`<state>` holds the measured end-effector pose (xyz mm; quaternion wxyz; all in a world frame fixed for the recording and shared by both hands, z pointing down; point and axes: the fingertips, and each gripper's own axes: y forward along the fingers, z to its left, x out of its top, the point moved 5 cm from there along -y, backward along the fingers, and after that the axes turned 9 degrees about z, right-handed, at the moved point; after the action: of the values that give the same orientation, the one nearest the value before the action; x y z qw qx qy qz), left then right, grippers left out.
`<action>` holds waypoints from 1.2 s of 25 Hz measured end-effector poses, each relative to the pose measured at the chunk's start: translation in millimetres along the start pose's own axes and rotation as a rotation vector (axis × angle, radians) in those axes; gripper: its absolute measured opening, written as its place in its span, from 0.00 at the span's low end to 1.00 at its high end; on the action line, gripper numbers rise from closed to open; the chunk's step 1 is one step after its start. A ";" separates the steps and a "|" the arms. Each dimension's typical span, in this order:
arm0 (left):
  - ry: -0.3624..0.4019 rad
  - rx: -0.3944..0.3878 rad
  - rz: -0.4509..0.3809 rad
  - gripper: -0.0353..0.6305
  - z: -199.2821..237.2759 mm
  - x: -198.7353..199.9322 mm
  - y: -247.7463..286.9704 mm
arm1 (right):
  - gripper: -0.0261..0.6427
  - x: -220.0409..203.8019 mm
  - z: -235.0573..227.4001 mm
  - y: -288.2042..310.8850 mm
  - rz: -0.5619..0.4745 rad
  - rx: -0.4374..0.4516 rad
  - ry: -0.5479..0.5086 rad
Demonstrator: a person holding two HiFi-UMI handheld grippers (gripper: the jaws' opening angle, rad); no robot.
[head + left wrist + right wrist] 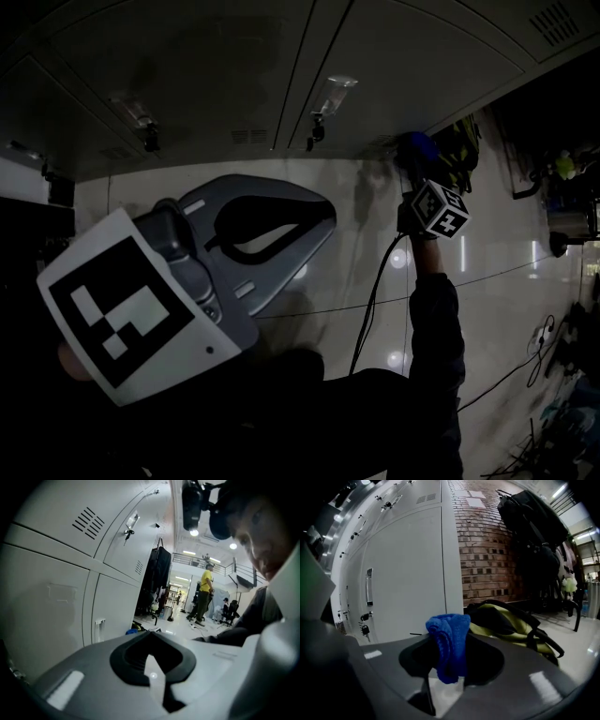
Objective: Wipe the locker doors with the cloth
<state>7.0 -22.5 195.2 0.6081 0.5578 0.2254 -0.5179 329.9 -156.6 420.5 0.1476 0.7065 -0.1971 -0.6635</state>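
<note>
The right gripper [451,637] has its jaws clamped on the bunched blue cloth [446,651], close in front of the grey locker doors [408,569]. The left gripper [150,637], jaws closed together and empty, hangs farther out from those doors

locker doors [408,569] lie open to reach (padlocks [364,629] jut out); a yellow bag [506,634] crowds the end.

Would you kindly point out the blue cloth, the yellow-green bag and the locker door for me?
blue cloth [449,641]: right gripper view, on its folded middle.
yellow-green bag [501,632]: right gripper view, on its yellow-green side panel.
locker door [408,569]: right gripper view, on its bare flat face.
</note>
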 end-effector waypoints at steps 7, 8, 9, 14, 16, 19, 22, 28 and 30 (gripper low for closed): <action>-0.002 -0.013 0.005 0.02 -4.3 -1.0 -2.0 | 0.26 -14.6 22.3 -6.7 0.015 0.038 0.005; -0.003 -0.016 0.004 0.02 -5.9 -0.8 -4.1 | 0.26 -18.3 34.8 -7.4 0.019 0.061 -0.007; -0.003 -0.018 0.003 0.02 -7.7 -0.8 -6.4 | 0.26 -21.7 48.9 -7.7 0.023 0.087 -0.020; -0.008 -0.021 -0.007 0.02 -12.7 0.1 -11.4 | 0.26 -33.5 119.9 -2.7 0.027 0.223 -0.074; -0.008 -0.023 -0.013 0.02 -13.7 0.9 -15.2 | 0.26 -34.3 145.3 -0.2 0.024 0.266 -0.102; -0.009 -0.031 -0.010 0.02 -15.8 -1.3 -21.1 | 0.26 -32.4 176.6 6.6 0.020 0.315 -0.137; -0.021 -0.055 0.009 0.02 -21.6 -6.3 -23.7 | 0.26 -29.4 195.3 12.8 0.022 0.345 -0.141; -0.045 -0.066 0.010 0.02 -20.6 -9.0 -29.0 | 0.26 -26.6 218.0 26.9 0.027 0.379 -0.154; -0.048 -0.062 0.011 0.02 -18.6 -9.5 -30.4 | 0.26 -25.9 217.4 29.7 0.023 0.379 -0.151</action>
<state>-17.6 2.9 184.6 0.6333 0.5273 0.2237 -0.5204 109.8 -158.8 440.7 0.0043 0.6674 -0.3373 -0.6639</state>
